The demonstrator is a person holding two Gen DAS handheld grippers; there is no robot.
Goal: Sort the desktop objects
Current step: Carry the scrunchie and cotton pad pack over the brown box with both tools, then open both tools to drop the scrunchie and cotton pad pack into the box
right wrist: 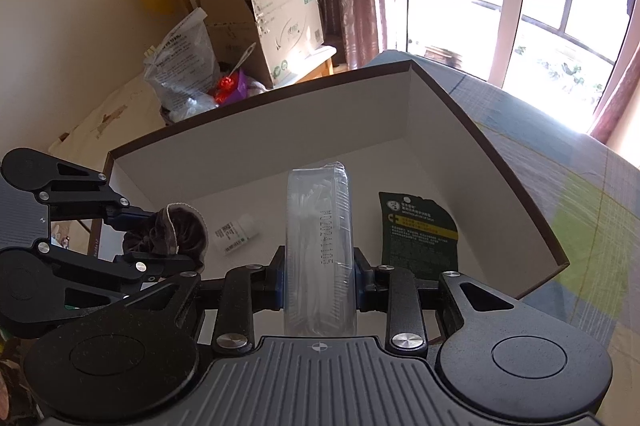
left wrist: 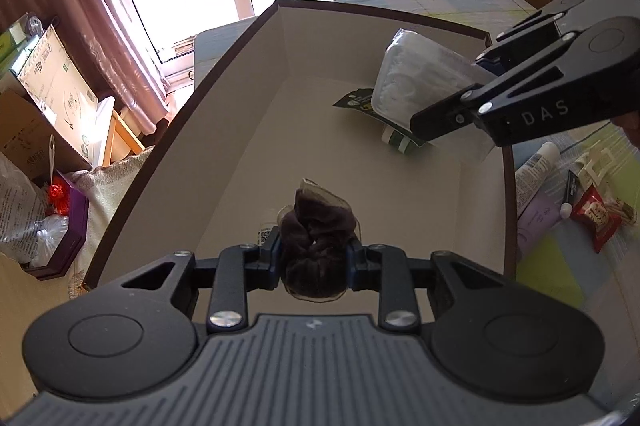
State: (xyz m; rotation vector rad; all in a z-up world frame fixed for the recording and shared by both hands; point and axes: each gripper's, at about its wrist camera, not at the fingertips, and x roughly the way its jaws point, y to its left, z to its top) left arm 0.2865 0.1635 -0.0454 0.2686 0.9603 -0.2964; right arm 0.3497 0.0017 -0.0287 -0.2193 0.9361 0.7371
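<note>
My left gripper (left wrist: pixel 313 260) is shut on a dark brown velvet scrunchie (left wrist: pixel 316 230), held above the near end of a large white box with a dark rim (left wrist: pixel 224 66). From the right, my right gripper (left wrist: pixel 478 70) reaches over the same box, shut on a clear plastic case of cotton swabs (left wrist: pixel 416 74). In the right wrist view the swab case (right wrist: pixel 320 238) stands on edge between the fingers of the right gripper (right wrist: pixel 319 280), and the left gripper (right wrist: pixel 160 238) with the scrunchie (right wrist: pixel 176 232) is at the left. A dark green sachet (right wrist: pixel 420 234) and a small white labelled bottle (right wrist: pixel 238 232) lie on the box floor.
Right of the box, on a patterned cloth, lie a lilac tube (left wrist: pixel 534 202), a red snack packet (left wrist: pixel 598 216) and a white clip (left wrist: pixel 600 162). Cardboard boxes (right wrist: pixel 276 22) and plastic bags (right wrist: pixel 184 66) crowd the far corner by the curtained window.
</note>
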